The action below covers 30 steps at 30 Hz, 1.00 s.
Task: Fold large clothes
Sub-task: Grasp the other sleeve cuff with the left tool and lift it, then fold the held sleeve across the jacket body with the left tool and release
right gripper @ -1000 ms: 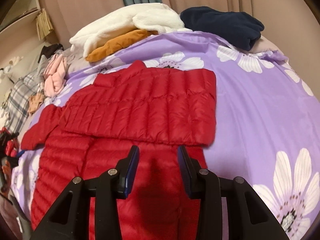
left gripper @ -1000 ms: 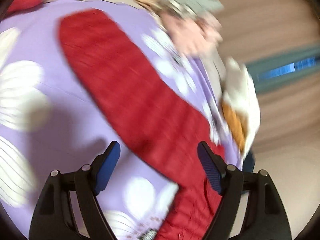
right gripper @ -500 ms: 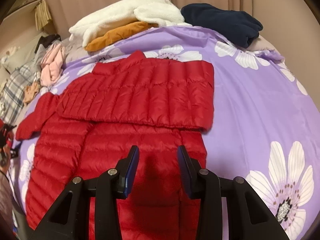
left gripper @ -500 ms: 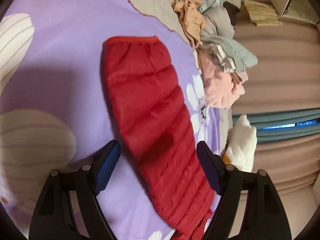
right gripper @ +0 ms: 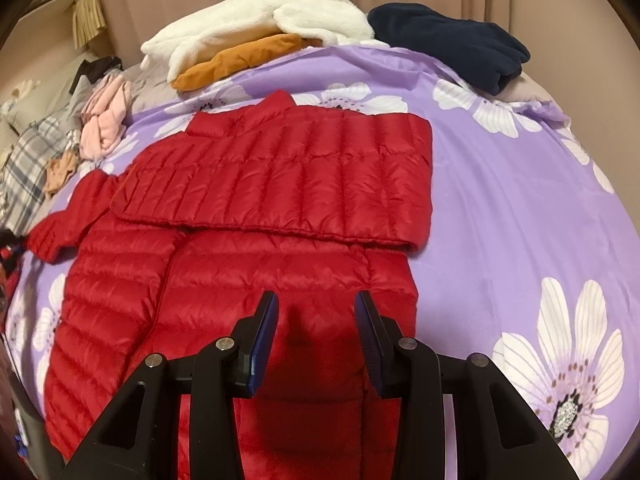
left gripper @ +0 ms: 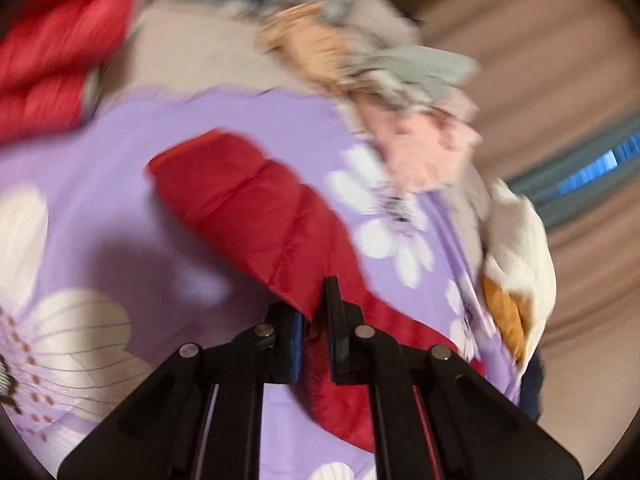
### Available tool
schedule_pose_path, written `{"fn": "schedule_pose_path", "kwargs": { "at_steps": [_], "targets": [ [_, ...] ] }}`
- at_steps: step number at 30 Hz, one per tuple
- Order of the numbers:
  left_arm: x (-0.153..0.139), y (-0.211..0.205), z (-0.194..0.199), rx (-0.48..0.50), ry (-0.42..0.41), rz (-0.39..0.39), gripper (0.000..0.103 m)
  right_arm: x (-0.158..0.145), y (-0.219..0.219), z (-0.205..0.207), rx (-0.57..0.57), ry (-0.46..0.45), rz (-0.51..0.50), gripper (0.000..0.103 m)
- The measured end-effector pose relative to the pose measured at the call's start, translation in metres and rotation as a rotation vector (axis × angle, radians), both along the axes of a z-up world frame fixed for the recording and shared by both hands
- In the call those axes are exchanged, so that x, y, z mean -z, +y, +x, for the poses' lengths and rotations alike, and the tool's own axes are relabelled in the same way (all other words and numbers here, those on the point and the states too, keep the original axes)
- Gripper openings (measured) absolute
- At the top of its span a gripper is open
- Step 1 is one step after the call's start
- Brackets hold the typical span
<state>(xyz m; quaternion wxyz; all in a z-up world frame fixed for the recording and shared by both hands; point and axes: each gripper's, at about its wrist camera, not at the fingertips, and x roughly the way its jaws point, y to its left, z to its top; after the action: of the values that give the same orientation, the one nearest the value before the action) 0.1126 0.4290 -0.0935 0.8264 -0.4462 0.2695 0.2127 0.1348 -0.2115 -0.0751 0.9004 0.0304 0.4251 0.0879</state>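
A red quilted puffer jacket (right gripper: 280,168) lies flat on the purple flowered bedspread (right gripper: 500,200), its right sleeve folded across the chest. In the blurred left wrist view the jacket's other sleeve (left gripper: 248,208) stretches away over the spread, and my left gripper (left gripper: 314,320) is shut on the sleeve's near part, with red fabric pinched between the pads. My right gripper (right gripper: 316,320) hangs over the jacket's lower body, partly open, with nothing between its fingers. In the right wrist view the cuff (right gripper: 52,236) of the left-hand sleeve sticks out at the jacket's left side.
White and orange garments (right gripper: 256,24) and a navy one (right gripper: 448,44) are piled at the bed's far edge. Pink clothes (right gripper: 104,120) and a plaid cloth (right gripper: 24,160) lie at the far left. Beige curtains hang behind. Another red garment (left gripper: 52,40) is at the left wrist view's upper left.
My left gripper's jaws have gone from wide open around the sleeve to shut on it, and that hand has moved, blurring its view. The right gripper has stayed where it was.
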Motion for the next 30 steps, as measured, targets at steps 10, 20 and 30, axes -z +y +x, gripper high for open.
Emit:
{"fn": "schedule_pose_path", "kwargs": {
  "at_steps": [10, 20, 30],
  "targets": [
    [-0.1, -0.141, 0.04, 0.335, -0.091, 0.363, 0.007, 0.003, 0.002, -0.006, -0.017, 0.001, 0.052, 0.039],
    [-0.091, -0.3, 0.087, 0.695, -0.046, 0.519, 0.01, 0.007, -0.015, 0.005, 0.0, 0.024, 0.225, 0.039],
    [-0.007, -0.396, 0.118, 0.963, 0.162, 0.556, 0.015, 0.033, -0.017, 0.044, 0.009, 0.12, 0.598, 0.044]
  ]
}}
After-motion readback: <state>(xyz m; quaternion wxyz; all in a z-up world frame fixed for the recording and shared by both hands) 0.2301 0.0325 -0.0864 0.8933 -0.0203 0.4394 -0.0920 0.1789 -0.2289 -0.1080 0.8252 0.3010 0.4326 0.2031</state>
